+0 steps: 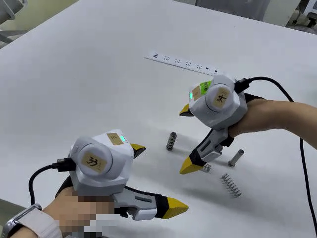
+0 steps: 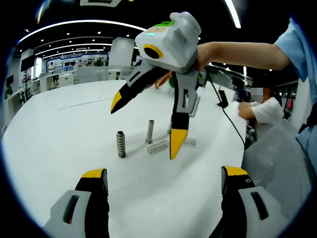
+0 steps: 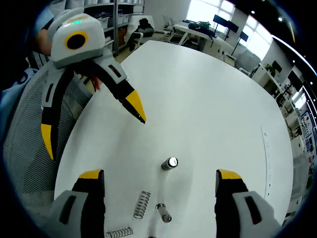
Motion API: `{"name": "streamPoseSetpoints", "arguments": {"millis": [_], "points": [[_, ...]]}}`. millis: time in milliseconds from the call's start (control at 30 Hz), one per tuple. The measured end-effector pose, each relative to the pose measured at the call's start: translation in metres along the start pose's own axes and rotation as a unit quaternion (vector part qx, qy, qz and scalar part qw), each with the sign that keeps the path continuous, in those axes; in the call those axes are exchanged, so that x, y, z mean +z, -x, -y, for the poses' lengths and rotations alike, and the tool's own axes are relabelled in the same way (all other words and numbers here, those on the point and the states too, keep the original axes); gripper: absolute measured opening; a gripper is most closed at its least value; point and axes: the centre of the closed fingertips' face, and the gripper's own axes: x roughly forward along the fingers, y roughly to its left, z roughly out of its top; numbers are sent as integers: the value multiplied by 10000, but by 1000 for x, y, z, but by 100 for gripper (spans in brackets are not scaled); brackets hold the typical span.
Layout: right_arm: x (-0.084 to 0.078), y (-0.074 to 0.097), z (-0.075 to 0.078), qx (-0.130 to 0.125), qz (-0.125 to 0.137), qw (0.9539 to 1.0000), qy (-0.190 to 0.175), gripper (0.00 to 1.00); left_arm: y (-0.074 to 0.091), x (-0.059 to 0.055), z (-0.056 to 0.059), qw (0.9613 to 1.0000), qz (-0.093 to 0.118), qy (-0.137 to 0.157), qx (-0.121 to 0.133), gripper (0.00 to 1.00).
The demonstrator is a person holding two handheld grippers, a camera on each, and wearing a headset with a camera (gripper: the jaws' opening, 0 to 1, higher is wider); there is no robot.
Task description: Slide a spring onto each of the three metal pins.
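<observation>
Left hand-held gripper (image 1: 156,177) is hovering wide open, holding nothing. Right hand-held gripper (image 1: 188,139) is also gaping empty, its lower yellow tip sitting just beside a short loose steel coil spring (image 1: 206,167). Ahead of the left jaws, an upright grey metal pin wearing a spring (image 1: 171,141) is standing. Past the right tip, a bare grey metal pin (image 1: 236,157) is standing near a longer loose steel spring (image 1: 230,184).

Risk: that tip could be rolling the short spring away, or toppling the bare pin, if it is lowering off-line.

White table (image 1: 74,89) is giving open room ahead and to both sides. Only its near edge, behind the left hand-held gripper, is running close.
</observation>
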Motion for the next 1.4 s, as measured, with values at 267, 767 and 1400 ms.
{"name": "streamPoseSetpoints", "arguments": {"millis": [267,767,1400], "points": [[-11,18,-4,-317,259,9983,-405,99,2,4,-2,10000,43,23,29,97],[-30,69,-9,-1225,1153,9730,-1583,99,2,11,-6,9998,-53,-161,-82,97],[-104,98,-73,-1857,1255,9330,-2816,99,-3,14,-15,9984,-303,-403,-255,97]]}}
